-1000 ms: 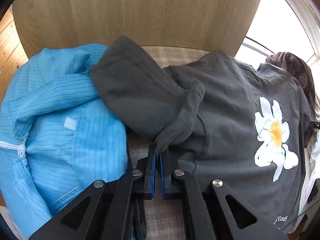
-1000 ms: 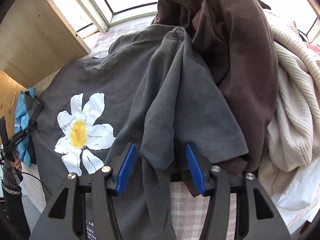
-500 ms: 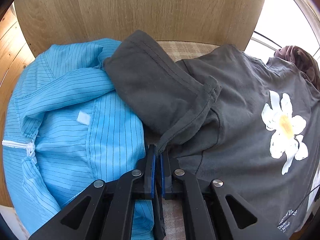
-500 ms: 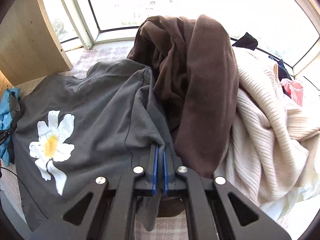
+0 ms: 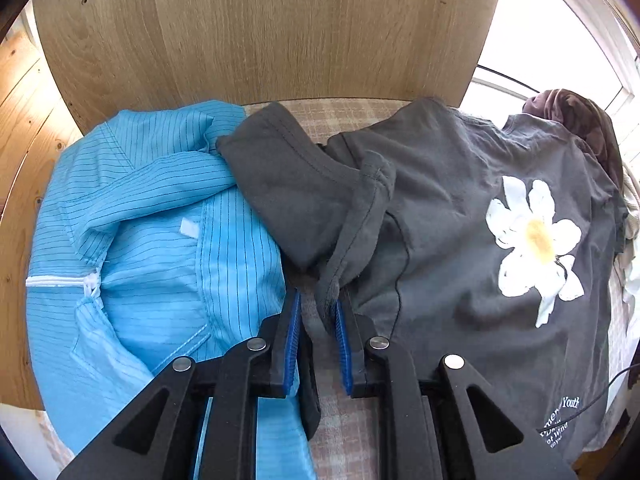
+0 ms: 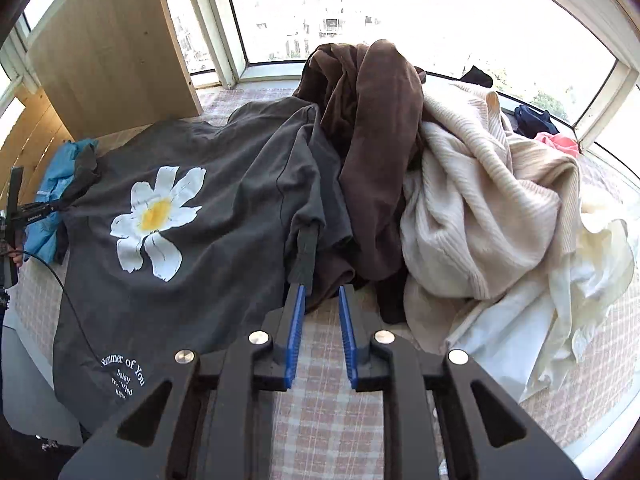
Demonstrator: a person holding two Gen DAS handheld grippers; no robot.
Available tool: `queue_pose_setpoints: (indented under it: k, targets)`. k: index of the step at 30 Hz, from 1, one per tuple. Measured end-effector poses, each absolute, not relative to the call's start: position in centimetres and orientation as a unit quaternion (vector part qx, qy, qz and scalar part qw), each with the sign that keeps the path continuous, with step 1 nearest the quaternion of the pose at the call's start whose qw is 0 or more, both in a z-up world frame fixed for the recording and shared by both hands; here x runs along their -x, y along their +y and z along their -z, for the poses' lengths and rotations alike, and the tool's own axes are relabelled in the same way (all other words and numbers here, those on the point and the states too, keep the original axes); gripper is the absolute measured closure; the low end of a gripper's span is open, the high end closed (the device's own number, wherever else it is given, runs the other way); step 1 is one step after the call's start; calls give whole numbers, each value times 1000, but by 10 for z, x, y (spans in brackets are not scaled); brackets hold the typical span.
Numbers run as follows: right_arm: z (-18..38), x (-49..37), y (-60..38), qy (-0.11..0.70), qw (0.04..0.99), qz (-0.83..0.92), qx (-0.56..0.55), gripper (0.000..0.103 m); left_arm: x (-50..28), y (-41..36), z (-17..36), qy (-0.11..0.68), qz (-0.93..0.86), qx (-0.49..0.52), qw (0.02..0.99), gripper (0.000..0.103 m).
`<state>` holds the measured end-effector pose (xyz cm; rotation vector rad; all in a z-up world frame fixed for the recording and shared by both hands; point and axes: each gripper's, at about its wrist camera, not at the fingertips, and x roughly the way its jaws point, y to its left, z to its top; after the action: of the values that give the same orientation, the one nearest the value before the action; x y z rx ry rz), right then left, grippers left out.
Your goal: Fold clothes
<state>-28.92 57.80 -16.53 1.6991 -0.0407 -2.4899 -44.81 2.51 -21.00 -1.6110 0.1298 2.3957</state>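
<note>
I have the dark grey T-shirt (image 5: 460,208) spread print-up on the checked worktop (image 6: 328,400), its white daisy (image 5: 534,240) facing me and small white lettering near the hem. Through the left wrist camera, my left tongs (image 5: 316,312) point steeply down at the shirt's left sleeve (image 5: 304,204), which lies folded partly over a blue striped garment (image 5: 140,248) beside it. The jaws are opening: the blue pads stand apart with the hanging tip of the sleeve hem between them, and I cannot see either pad pressing on the cloth, so I read this one as released. Behind the clothes stands a light wooden panel (image 5: 260,32). Through the right wrist camera, my right tongs (image 6: 322,300) are also opening, with only the checked cloth showing in the gap between the pads. A narrow strip of the grey shirt's other sleeve (image 6: 306,256) hangs just above the tip of the left-hand pad; whether it touches the pad I cannot tell, but nothing is clamped. To the right of the shirt, and partly lying over its edge, is a pile: a brown garment (image 6: 376,140) on top, a cream ribbed sweater (image 6: 480,208) beside it, and white fabric (image 6: 568,304) at the far right. A bay window (image 6: 400,8) runs behind the pile.
</note>
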Motion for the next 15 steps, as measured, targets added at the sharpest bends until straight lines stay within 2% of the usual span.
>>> queue_pose_setpoints:
  k: [8,15]
  targets:
    - [261,98,549,-45,158,743,-648,85,298,19,165,41,-820,538,191,86]
    - [284,50,535,-13,194,742,-641,83,169,25,205,-22,-764,607,219,86]
